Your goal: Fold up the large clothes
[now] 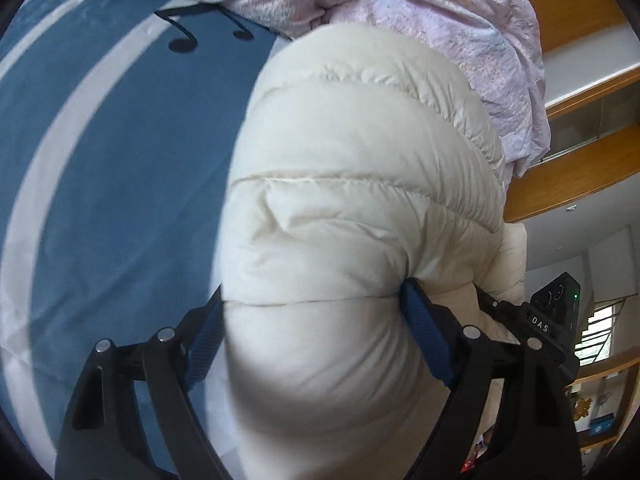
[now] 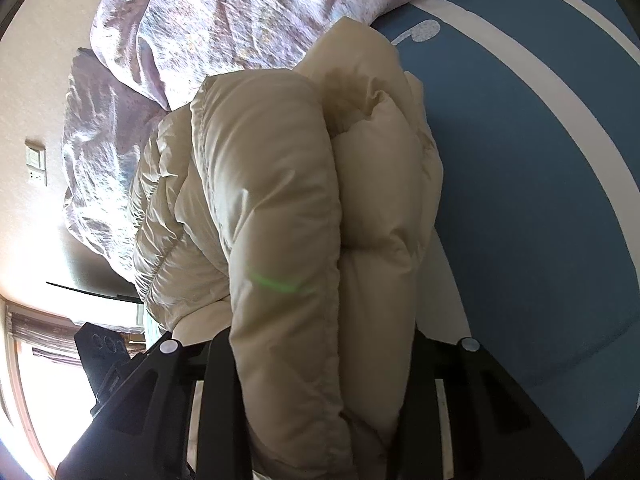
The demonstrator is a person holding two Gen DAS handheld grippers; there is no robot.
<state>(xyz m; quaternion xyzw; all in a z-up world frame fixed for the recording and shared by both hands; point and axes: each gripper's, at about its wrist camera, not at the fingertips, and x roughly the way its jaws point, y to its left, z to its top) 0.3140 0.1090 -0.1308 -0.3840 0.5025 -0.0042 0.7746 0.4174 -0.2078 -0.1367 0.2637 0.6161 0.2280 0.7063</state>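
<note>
From the left wrist view, I have the left gripper [image 1: 316, 320] clamped wide around a fat roll of the cream puffer jacket [image 1: 360, 168]; both blue pads [image 1: 428, 340] press into the quilting, which bulges out between them. The jacket reaches away from me over the blue bedspread [image 1: 100, 168] with its pale stripes, up to the crumpled lilac duvet [image 1: 440, 20] at the far end. I cannot tell how much of it rests on the bed and how much I am carrying. At the right edge, the right gripper [image 1: 556, 312] shows close by, wooden shelves [image 1: 576, 168] behind it.

From the right wrist view, my right gripper [image 2: 316, 364] is closed on a narrower bundle of the same jacket, at least 2 padded layers doubled together between its black fingers [image 2: 220, 380]. The layers stand up in a thick wad beside the bedspread.

I judge the folding well along: the jacket is already bunched into stacked layers, gripped at 2 points. What seems left is laying it down flat and squaring it. The fabric looks puffy, slick and springy, likely to unfold itself.
</note>
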